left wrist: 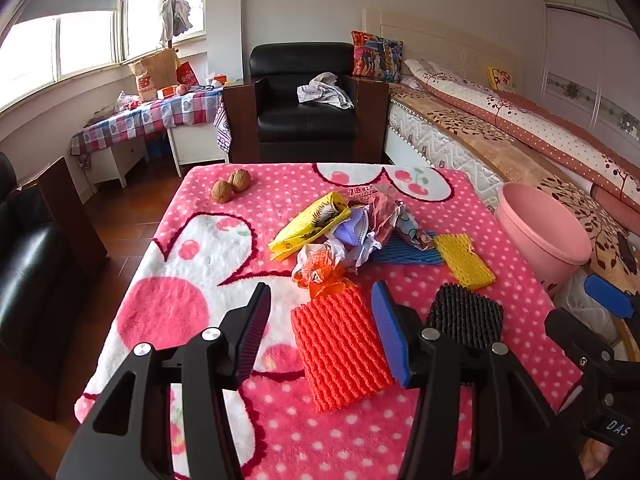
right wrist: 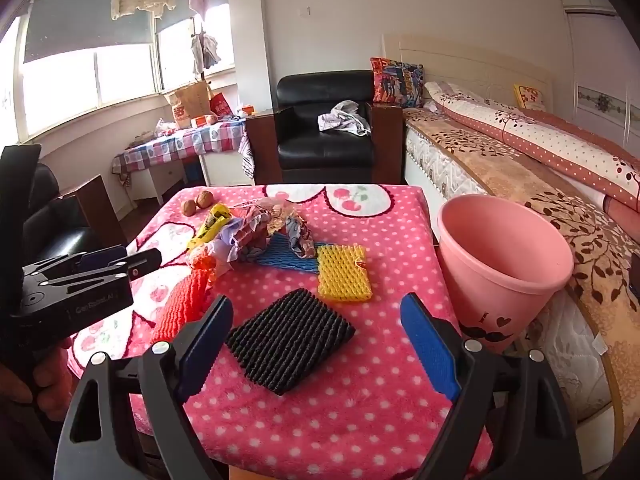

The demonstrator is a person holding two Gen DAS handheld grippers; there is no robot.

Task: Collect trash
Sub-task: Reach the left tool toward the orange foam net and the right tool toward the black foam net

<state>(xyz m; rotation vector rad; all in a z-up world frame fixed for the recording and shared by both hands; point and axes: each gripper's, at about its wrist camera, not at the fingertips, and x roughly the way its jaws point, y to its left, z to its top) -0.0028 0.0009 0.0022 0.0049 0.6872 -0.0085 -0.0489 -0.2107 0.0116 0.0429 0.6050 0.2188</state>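
Observation:
Trash lies on a pink dotted blanket (left wrist: 400, 420) over a table. My left gripper (left wrist: 320, 336) is open above a red foam net (left wrist: 336, 348), its pads apart on either side and not pressing it. My right gripper (right wrist: 320, 344) is open above a black foam net (right wrist: 290, 340), not touching it. Farther off lie a yellow foam net (right wrist: 343, 274), a blue foam net (right wrist: 280, 256), a yellow wrapper (left wrist: 308, 224) and crumpled wrappers (left wrist: 372, 220). A pink bin (right wrist: 504, 264) stands at the table's right edge.
Two walnuts (left wrist: 231, 186) sit at the blanket's far left. A bed (right wrist: 520, 160) runs along the right behind the bin. A black armchair (left wrist: 306, 100) stands beyond the table, and another dark chair (left wrist: 28, 264) is at the left. The left gripper's body (right wrist: 76, 292) shows in the right wrist view.

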